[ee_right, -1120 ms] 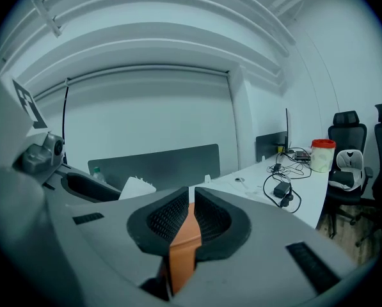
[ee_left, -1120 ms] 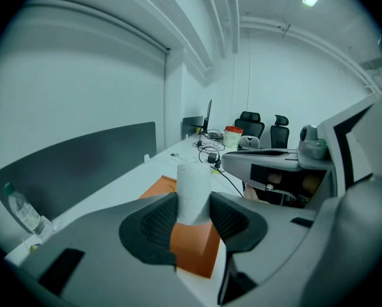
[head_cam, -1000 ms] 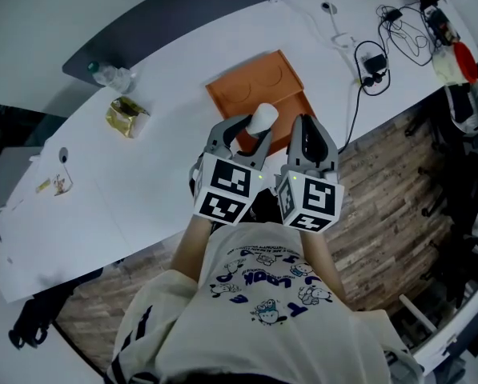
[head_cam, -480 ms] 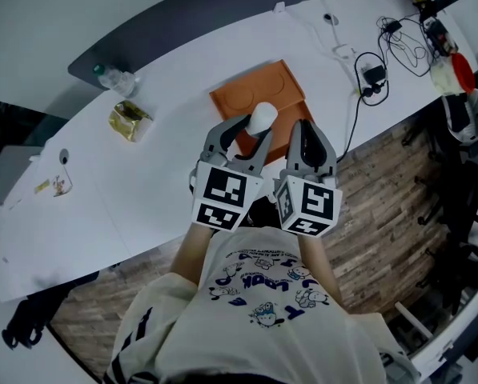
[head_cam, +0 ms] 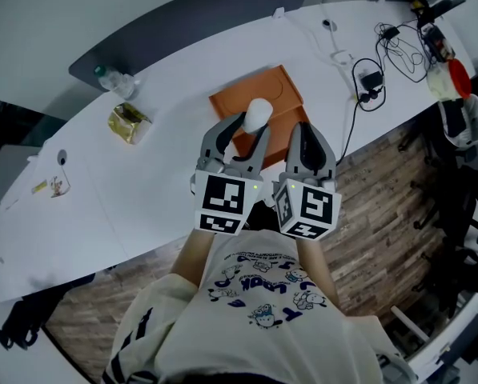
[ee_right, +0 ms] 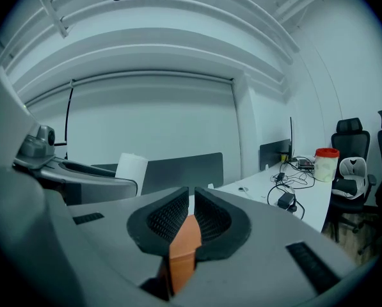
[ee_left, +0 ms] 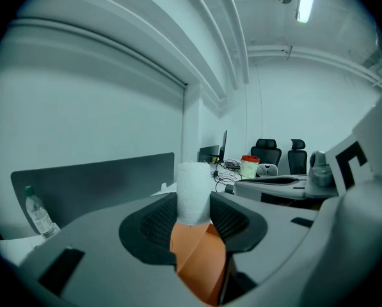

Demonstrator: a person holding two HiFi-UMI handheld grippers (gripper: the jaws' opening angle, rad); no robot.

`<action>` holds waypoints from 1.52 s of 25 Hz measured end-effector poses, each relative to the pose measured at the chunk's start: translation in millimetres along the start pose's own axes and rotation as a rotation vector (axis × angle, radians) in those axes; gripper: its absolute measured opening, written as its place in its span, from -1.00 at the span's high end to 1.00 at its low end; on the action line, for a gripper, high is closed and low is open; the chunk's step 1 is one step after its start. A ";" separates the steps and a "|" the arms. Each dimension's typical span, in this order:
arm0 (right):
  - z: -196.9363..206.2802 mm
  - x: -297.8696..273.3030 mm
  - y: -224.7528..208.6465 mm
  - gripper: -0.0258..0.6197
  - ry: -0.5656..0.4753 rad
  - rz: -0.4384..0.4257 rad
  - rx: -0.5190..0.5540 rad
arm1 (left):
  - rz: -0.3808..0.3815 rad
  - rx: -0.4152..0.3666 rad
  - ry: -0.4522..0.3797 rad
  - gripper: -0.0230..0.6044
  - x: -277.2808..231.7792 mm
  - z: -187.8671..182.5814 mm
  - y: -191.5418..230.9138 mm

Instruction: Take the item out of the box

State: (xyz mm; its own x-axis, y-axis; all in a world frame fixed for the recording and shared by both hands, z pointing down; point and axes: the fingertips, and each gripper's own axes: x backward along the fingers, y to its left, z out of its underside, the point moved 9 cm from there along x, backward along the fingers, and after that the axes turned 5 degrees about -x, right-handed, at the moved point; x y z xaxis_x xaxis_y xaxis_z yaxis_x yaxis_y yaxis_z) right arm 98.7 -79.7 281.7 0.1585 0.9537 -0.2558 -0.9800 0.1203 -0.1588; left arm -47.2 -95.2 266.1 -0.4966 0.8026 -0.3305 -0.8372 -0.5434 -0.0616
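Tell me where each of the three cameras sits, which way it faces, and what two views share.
Head view: on the person's head, looking steeply down at the white table; shows the shirt, left gripper and right gripper.
Left gripper view: on the left gripper, looking along its jaws, shut on the white roll over the orange box.
Right gripper view: on the right gripper, looking along its jaws, shut on the orange box's edge.
Shared: both gripper views show the white roll.
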 end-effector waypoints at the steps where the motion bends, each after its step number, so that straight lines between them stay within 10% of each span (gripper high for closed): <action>1: -0.9 0.1 0.5 0.77 -0.002 -0.002 0.001 | -0.008 0.001 -0.010 0.38 0.8 -1.0 0.6; 38: -18.9 1.5 8.4 0.77 -0.084 -0.030 0.024 | -0.167 -0.020 -0.187 0.38 13.4 -16.5 11.5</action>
State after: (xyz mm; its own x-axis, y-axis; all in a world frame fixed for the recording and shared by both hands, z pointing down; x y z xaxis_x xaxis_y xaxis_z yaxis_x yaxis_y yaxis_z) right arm 92.9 -82.5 261.9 0.1780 0.9692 -0.1703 -0.9777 0.1546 -0.1420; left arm -59.8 -94.8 245.5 -0.3866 0.9125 -0.1339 -0.9077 -0.4022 -0.1196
